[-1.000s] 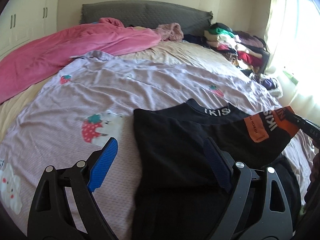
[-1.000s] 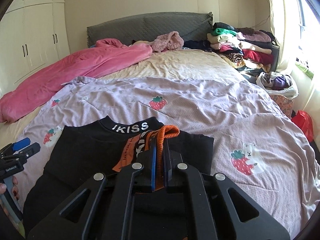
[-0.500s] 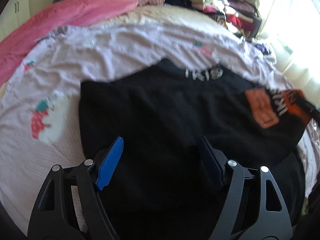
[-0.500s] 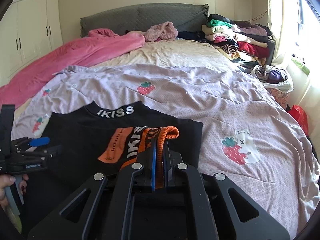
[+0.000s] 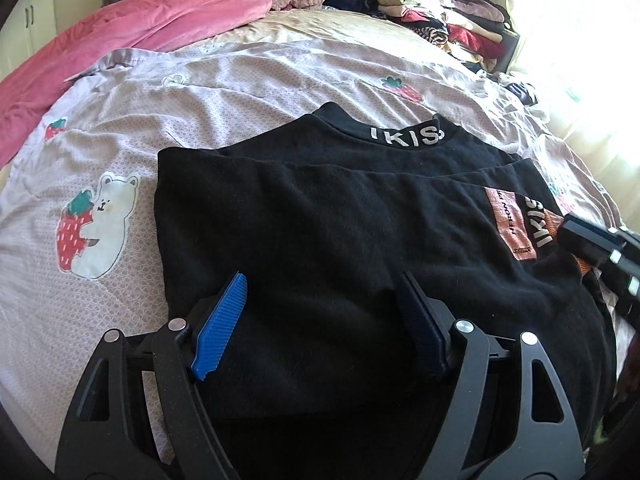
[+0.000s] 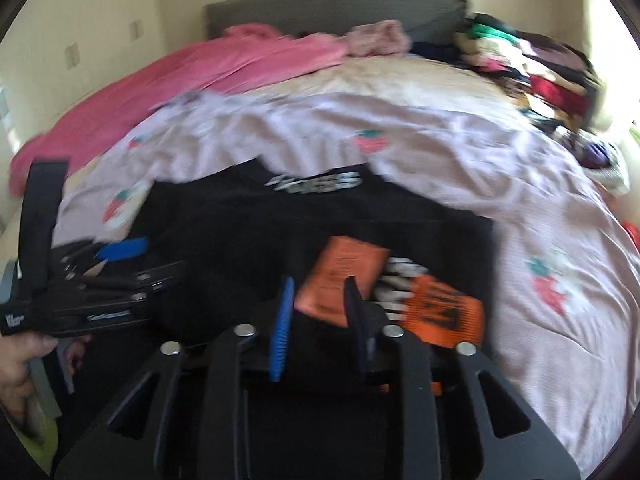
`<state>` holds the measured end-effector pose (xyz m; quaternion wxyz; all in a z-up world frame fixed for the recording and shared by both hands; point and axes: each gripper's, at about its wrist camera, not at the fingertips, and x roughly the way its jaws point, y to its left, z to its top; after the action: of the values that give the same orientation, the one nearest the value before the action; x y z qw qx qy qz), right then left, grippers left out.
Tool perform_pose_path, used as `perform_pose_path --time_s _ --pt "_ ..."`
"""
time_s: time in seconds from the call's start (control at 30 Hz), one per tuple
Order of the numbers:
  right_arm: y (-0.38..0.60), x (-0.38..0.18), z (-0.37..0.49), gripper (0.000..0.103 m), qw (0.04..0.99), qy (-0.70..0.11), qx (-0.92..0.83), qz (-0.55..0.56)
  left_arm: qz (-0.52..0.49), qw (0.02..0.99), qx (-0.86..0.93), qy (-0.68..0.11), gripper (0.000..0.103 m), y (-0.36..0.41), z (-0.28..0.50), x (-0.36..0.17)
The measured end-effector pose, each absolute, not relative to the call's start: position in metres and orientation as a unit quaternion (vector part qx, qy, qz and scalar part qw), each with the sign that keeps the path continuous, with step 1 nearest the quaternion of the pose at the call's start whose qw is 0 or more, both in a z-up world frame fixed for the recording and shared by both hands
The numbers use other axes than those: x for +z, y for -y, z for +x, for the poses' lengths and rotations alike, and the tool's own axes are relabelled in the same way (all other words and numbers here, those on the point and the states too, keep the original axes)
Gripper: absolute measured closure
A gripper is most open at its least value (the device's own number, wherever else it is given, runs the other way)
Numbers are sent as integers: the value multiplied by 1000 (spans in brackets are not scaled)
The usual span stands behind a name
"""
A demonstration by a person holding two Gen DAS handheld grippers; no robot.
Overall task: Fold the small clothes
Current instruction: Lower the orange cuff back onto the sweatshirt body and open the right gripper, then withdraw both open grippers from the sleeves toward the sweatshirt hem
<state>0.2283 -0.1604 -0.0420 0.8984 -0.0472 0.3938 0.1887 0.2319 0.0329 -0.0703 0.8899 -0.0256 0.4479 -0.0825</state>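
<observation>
Bedroom light falls on a bed whose lilac quilt (image 5: 248, 92) carries the black sweatshirt (image 5: 320, 232), lying flat, its orange-cuffed sleeve (image 6: 436, 304) laid across it. Soft and light, it should crease easily; the hem edges look the best hold. Left gripper (image 5: 320, 320) hovers wide and empty; right gripper (image 6: 318, 312) has just been opening, releasing the sleeve.

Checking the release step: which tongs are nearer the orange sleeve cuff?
Right. The right tongs sit just over the orange sleeve cuff, jaws just opened off it. The left tongs hover open over the black top's body, farther left.
</observation>
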Motion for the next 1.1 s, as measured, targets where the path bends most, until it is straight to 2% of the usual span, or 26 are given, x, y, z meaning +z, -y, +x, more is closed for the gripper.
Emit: perform_pose_path --time_s 0.17,0.23,0.3,0.53,1.1 --pt "129 -62 234 74 882 -420 191 -94 -28 889 -84 -449 34 -37 230 -70" --pt "133 -69 237 65 876 -433 188 -94 -29 888 -84 -451 34 -38 229 -70" --pt "143 -74 238 62 876 -440 178 -87 -33 887 -85 -453 34 -40 229 -71" --pt "183 -85 239 65 878 -448 163 -45 -30 887 -85 -454 34 -41 230 -72" --pt "167 -78 213 62 881 -436 175 -50 -26 889 -82 -450 34 -42 214 -65"
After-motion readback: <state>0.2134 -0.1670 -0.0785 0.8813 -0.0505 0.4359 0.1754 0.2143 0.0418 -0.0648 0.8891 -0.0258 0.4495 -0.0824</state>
